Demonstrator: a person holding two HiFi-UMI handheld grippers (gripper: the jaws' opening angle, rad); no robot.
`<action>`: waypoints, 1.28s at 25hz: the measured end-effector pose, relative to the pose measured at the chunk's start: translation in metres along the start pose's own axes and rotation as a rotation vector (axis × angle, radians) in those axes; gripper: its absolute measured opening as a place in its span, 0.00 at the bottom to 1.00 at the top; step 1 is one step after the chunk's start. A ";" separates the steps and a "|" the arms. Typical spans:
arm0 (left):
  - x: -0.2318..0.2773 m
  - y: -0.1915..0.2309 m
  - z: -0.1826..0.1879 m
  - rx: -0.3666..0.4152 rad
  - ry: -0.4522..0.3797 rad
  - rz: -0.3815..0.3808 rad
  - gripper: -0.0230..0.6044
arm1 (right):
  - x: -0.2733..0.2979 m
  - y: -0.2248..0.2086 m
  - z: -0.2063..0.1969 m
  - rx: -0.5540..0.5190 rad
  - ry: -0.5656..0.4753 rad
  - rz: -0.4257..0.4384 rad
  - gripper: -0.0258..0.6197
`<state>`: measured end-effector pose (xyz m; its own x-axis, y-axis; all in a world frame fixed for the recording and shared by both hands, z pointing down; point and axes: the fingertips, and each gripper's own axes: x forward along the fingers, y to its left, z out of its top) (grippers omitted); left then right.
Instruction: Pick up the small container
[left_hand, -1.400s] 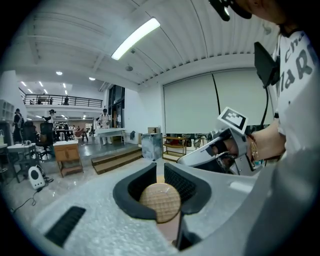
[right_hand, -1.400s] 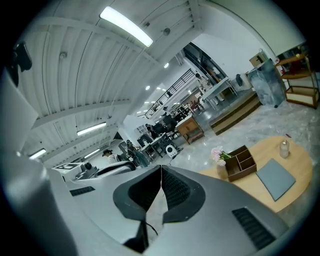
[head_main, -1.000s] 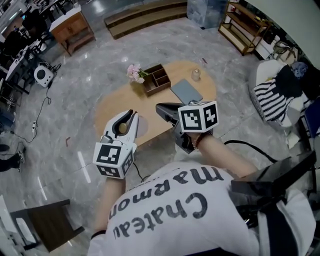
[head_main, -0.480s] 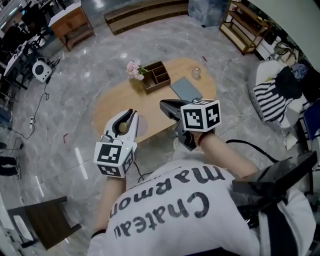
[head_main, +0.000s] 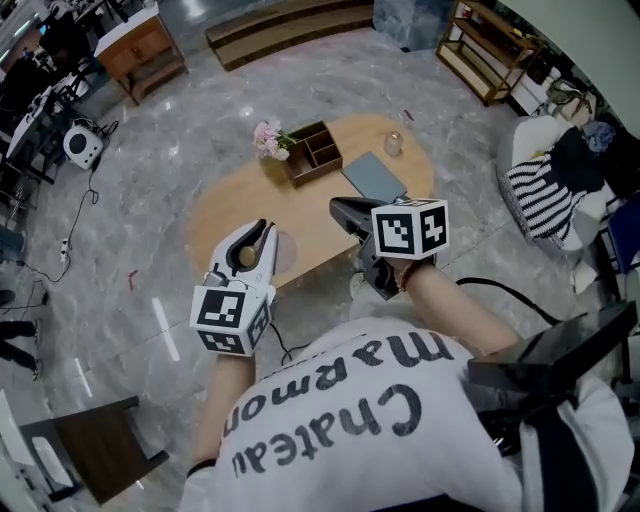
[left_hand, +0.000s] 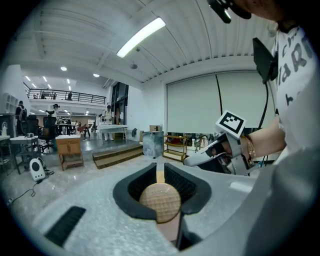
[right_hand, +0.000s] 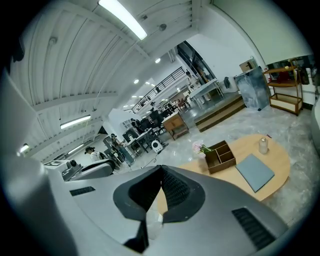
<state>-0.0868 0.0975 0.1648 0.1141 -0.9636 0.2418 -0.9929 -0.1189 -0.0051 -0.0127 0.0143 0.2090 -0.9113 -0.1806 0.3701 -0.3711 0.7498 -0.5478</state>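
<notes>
Small container (left_hand: 160, 201), round tan lid: gripped in left claw (head_main: 256, 236), jaws narrow upon it, raised over the near left edge of the bench (head_main: 320, 215). Unmoved over the last second. Right claw (right_hand: 161, 172), closed and empty, has drifted slightly rightward. Pickup judged effectively complete.
</notes>
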 end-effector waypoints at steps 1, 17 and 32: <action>-0.001 0.000 -0.001 -0.001 0.000 0.000 0.13 | 0.000 -0.001 -0.001 -0.001 0.002 -0.005 0.06; -0.004 0.009 -0.011 -0.029 0.004 -0.004 0.13 | 0.000 -0.009 -0.015 0.012 0.023 -0.049 0.06; 0.074 0.034 -0.033 -0.072 0.098 -0.024 0.13 | 0.043 -0.076 0.003 0.097 0.077 -0.052 0.06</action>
<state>-0.1131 0.0297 0.2148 0.1373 -0.9324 0.3343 -0.9902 -0.1204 0.0708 -0.0246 -0.0523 0.2642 -0.8752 -0.1651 0.4546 -0.4365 0.6746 -0.5953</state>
